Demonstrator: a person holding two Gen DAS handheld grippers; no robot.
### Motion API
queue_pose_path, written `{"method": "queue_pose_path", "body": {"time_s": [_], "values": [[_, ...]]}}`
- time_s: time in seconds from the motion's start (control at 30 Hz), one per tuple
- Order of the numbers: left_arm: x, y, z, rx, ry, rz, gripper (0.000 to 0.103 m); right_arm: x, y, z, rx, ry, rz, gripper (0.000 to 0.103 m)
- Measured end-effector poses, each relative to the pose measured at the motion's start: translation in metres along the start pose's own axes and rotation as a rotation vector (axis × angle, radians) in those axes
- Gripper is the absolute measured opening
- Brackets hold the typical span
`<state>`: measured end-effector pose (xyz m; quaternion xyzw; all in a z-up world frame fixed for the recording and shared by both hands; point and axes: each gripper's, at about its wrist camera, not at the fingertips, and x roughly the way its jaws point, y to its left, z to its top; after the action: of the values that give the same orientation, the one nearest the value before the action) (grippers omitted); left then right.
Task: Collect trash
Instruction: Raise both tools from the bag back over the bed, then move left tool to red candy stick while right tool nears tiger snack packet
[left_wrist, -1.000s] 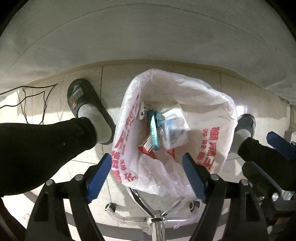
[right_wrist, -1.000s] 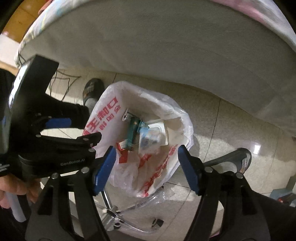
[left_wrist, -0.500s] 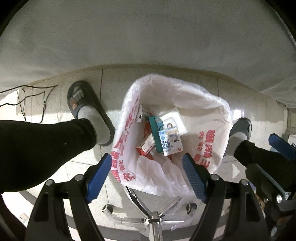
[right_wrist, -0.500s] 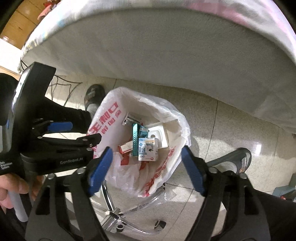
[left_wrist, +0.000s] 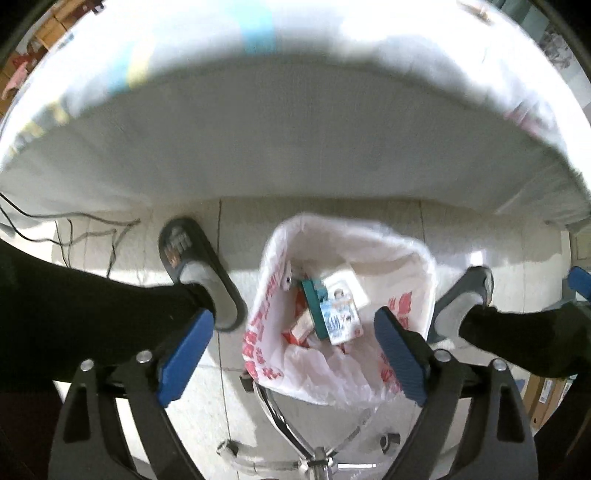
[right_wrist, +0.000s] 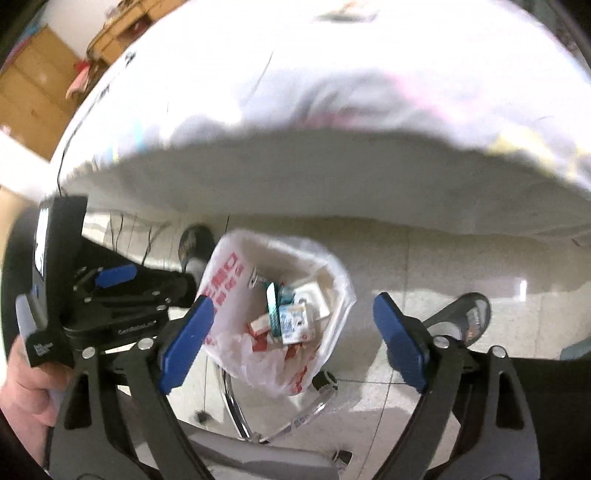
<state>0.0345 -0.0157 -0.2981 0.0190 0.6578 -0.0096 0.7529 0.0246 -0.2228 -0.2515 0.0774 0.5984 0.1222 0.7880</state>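
Observation:
A white plastic bag with red print (left_wrist: 399, 258) (right_wrist: 225, 280) stands open on the floor below both grippers. Inside it lie a blue-and-white carton (left_wrist: 340, 317) (right_wrist: 293, 325), a teal box (left_wrist: 312, 299) (right_wrist: 272, 302), a white box and a red-and-white packet. My left gripper (left_wrist: 291, 354) is open and empty, high above the bag. My right gripper (right_wrist: 291, 347) is open and empty, also above the bag. The left gripper's body shows at the left of the right wrist view (right_wrist: 110, 295).
A white-covered bed edge (left_wrist: 295, 129) (right_wrist: 332, 158) fills the upper part of both views. The person's legs and slippered feet (left_wrist: 195, 269) (left_wrist: 465, 299) flank the bag. A chrome chair base (left_wrist: 314, 458) sits under it. Cables (left_wrist: 74, 232) lie at left on the tiled floor.
Both grippers have risen and tilted up, so the bag looks smaller and more of the bed shows. The blue-and-white carton dropped into the bag and came to rest there.

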Motion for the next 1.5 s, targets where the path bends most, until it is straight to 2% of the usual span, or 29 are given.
{"method": "queue_pose_path", "body": {"time_s": [0.2,0.4,0.6,0.77,0.9,1.1,1.5], "values": [[-0.047,0.01,0.019,-0.023,-0.115,-0.021,0.088,-0.056,-0.007,0.02,0.031,-0.112,-0.038,0.092],[-0.109,0.018,0.065,-0.046,-0.258,-0.067,0.088,-0.103,-0.005,0.055,0.038,-0.214,-0.074,0.094],[-0.167,0.012,0.138,-0.008,-0.391,-0.064,0.088,-0.13,0.003,0.097,0.061,-0.287,-0.091,0.095],[-0.188,-0.002,0.213,0.018,-0.449,-0.046,0.088,-0.135,0.012,0.137,0.064,-0.311,-0.156,0.095],[-0.185,-0.015,0.271,0.032,-0.441,-0.054,0.088,-0.13,0.014,0.163,0.085,-0.298,-0.227,0.095],[-0.152,-0.047,0.338,0.061,-0.403,-0.065,0.088,-0.106,0.005,0.194,0.118,-0.262,-0.255,0.095],[-0.07,-0.111,0.429,0.149,-0.336,-0.031,0.088,-0.039,-0.014,0.244,0.209,-0.228,-0.302,0.095]]}}
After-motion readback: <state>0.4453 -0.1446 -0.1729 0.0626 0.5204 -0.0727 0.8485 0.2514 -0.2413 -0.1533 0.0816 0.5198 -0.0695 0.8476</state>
